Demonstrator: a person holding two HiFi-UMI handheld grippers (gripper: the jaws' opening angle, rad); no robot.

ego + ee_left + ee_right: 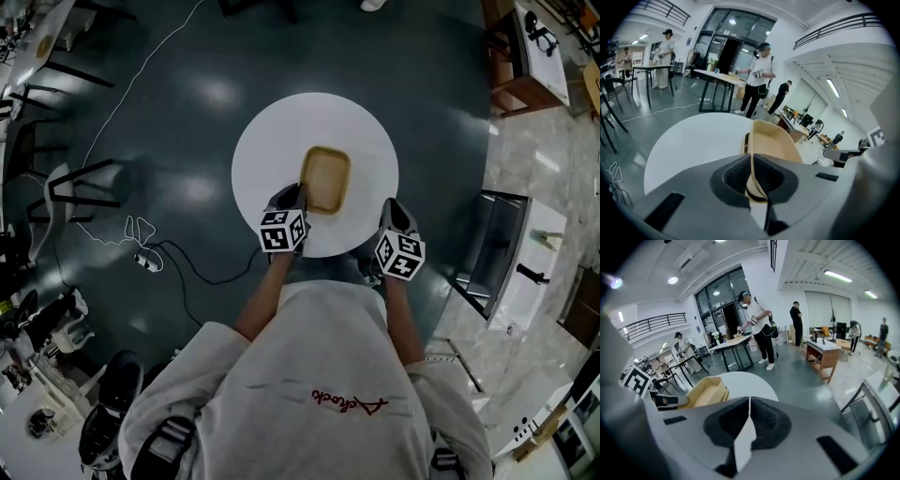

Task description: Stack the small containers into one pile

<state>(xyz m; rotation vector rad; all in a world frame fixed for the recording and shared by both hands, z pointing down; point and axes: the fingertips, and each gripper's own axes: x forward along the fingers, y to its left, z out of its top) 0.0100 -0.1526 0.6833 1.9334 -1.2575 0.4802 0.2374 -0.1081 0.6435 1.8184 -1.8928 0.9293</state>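
Tan containers [325, 178] lie nested in one pile at the middle of the round white table [272, 141]. My left gripper [298, 195] is at the pile's near left corner. In the left gripper view its jaws are shut on the top container's thin rim [752, 180], and the tan tray [771, 143] stretches away from the pads, with a second rim just showing under it. My right gripper [394, 208] hovers at the table's near right edge, apart from the pile. It [749, 420] is shut with nothing between the pads. The pile [705, 392] shows to its left.
A white cable [141, 244] and black chairs [75, 187] are on the dark floor to the left. A glass-topped unit [511, 253] stands to the right. People [757, 77] stand by tables beyond the white table. A wooden desk [825, 357] is further off.
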